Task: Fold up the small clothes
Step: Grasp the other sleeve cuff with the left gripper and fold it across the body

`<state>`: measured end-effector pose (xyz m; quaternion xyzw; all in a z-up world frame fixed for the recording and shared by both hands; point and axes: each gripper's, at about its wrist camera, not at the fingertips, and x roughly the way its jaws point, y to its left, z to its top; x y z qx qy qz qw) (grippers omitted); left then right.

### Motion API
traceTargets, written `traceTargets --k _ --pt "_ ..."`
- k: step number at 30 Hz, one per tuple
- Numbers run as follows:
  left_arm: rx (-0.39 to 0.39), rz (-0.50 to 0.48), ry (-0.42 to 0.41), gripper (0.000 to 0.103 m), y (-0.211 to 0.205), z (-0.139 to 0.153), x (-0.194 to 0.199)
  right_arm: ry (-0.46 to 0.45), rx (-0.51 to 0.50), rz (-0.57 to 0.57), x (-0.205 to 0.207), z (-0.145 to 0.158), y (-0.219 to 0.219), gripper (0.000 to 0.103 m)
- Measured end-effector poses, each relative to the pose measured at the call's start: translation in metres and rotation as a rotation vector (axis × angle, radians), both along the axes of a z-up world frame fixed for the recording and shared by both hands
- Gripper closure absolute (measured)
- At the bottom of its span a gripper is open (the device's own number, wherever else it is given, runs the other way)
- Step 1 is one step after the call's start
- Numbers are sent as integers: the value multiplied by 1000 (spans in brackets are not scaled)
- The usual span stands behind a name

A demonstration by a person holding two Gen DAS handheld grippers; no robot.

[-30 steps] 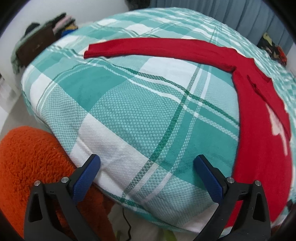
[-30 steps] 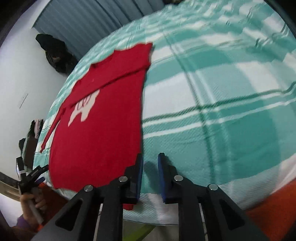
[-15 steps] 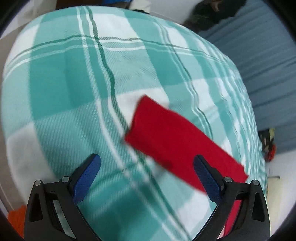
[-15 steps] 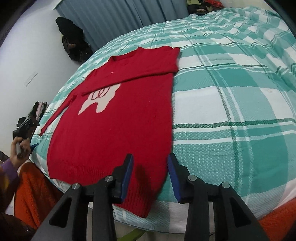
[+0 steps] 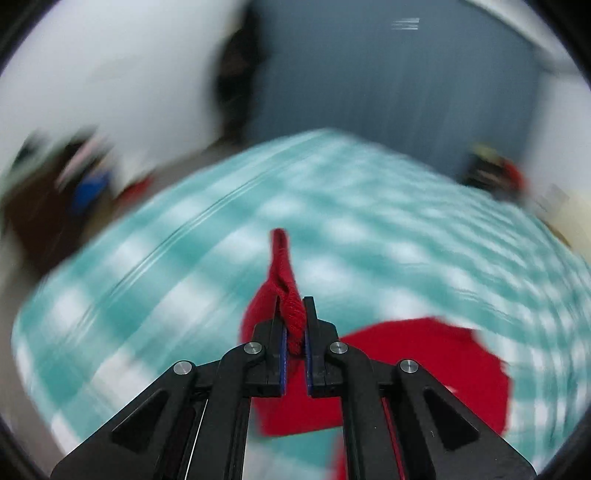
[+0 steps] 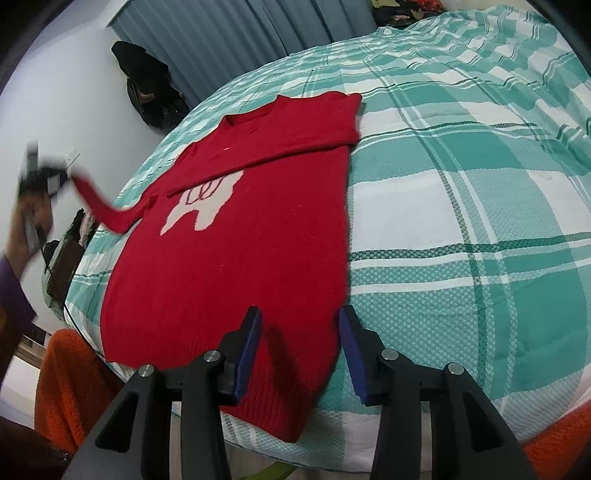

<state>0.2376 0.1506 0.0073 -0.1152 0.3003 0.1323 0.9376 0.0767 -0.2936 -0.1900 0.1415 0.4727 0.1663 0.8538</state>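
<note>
Plaid bedspread (image 6: 461, 206) carries red sweater (image 6: 236, 258). My left gripper (image 5: 294, 332) clamps sleeve cuff (image 5: 291, 310), lifted off left edge. Right gripper (image 6: 300, 350), jaws just widening, empty over hem. Next, I judge: carry sleeve across chest.

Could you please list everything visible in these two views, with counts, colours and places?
Red knitted sweater with white motif: one, flat on the bed, one sleeve folded across the chest, the other lifted.
Teal-and-white plaid bedcover: one, over the bed.
Blue-grey curtain: one, behind the bed.
Dark bag: one, by the wall.
Orange fuzzy fabric: below the bed edge.
Left gripper: shut on the sleeve.
Right gripper: open, its jaws have just been opening, above the hem.
</note>
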Motion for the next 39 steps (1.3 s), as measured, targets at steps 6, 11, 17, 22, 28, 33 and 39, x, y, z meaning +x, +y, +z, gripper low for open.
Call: traceTargets --k 6,11,17,22,28,33,39 --pt "177 -395 -10 78 -221 -11 24 -6 22 -7 -2 2 -5 60" --pt "281 -534 319 43 -296 -129 -7 -5 45 -37 -3 2 -14 57" --pt "170 -425 400 42 -185 -141 -57 6 94 -53 0 -2 -22 55" --pt "-1 -149 413 41 -52 -152 -42 17 99 -52 5 -6 -22 54" --pt "106 -221 419 39 -69 -178 15 23 72 -52 6 -10 -18 54" --pt "95 -182 426 99 -61 -194 43 18 43 -46 6 -9 -14 54" --pt "-16 -117 402 99 -36 -199 26 24 50 -47 9 -11 -15 53"
